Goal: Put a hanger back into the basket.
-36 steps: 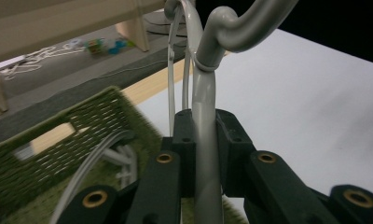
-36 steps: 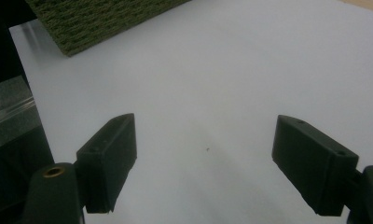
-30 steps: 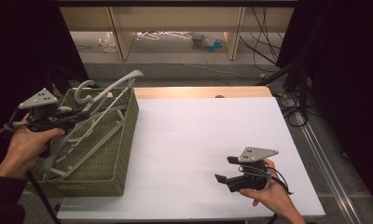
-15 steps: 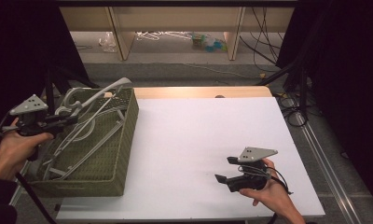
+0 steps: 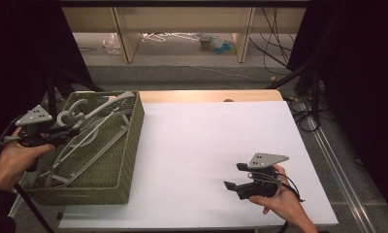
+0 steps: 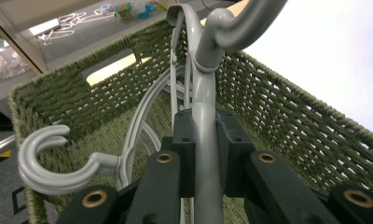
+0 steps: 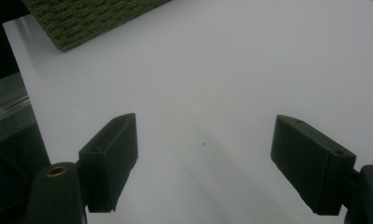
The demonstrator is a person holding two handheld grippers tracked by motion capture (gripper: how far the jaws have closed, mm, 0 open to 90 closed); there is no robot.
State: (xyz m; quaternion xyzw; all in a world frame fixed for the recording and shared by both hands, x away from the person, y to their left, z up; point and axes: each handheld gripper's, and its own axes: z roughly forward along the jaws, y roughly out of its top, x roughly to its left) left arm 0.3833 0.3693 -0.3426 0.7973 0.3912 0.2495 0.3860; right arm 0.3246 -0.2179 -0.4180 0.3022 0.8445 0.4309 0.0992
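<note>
Two grippers in play, and I've got the left gripper (image 5: 68,132) clenched on a grey hanger (image 6: 207,135) — in the left gripper view its jaws pinch the hanger's stem from both sides, w/ the hook curling up above them. The hanger sits at the left edge of the green woven basket (image 5: 126,160), over the basket's near-left part, tilted, its far end pointing toward the far rim. More grey hangers (image 5: 92,145) lie inside the basket; a 2nd hook (image 6: 49,163) shows just left of my jaws, touching nothing I hold as far as I can tell. The basket stands at the left end of the white surface (image 5: 206,145). My right gripper (image 5: 233,177) rests low over the surface near the front-right, well apart from the basket, jaws released & wide, nothing btw them but bare white.
</note>
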